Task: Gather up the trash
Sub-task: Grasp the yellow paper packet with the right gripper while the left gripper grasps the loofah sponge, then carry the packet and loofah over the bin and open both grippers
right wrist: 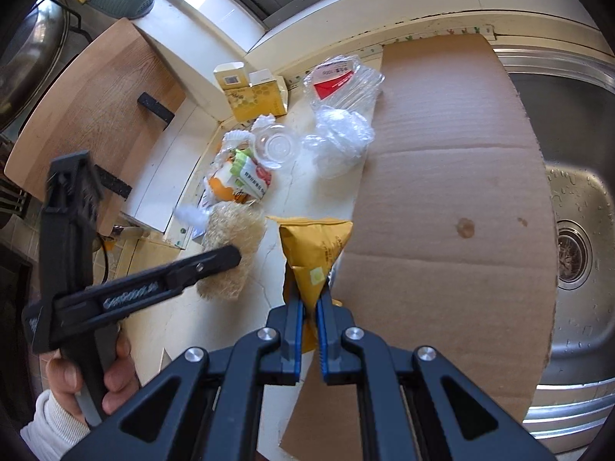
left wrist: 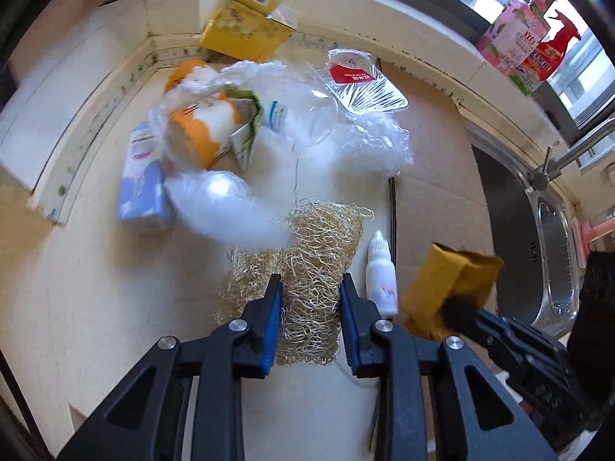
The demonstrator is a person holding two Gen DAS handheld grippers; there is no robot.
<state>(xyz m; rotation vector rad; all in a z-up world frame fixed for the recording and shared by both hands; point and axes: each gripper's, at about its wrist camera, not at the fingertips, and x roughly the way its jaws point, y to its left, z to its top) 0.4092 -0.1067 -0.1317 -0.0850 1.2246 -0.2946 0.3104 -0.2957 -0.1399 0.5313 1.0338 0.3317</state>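
Left gripper [left wrist: 311, 288] jaws were held part-open around the loofah [left wrist: 307, 269]; right gripper [right wrist: 310, 299] jaws were clamped on the yellow packet [right wrist: 313, 247].

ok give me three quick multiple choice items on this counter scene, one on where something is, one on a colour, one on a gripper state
1. Where is the small white dropper bottle?
A. in the sink
B. on the counter just right of the loofah
C. on the window sill

2. What colour is the packet in the right gripper?
A. mustard yellow
B. blue
C. red

3. How does the left gripper stand?
A. shut on nothing
B. away from every object
C. fingers on either side of the loofah

Answers: 1 B, the bottle lies beside the loofah's right edge. 2 A, the pinched packet is yellow. 3 C, the loofah fills the gap between its blue pads.
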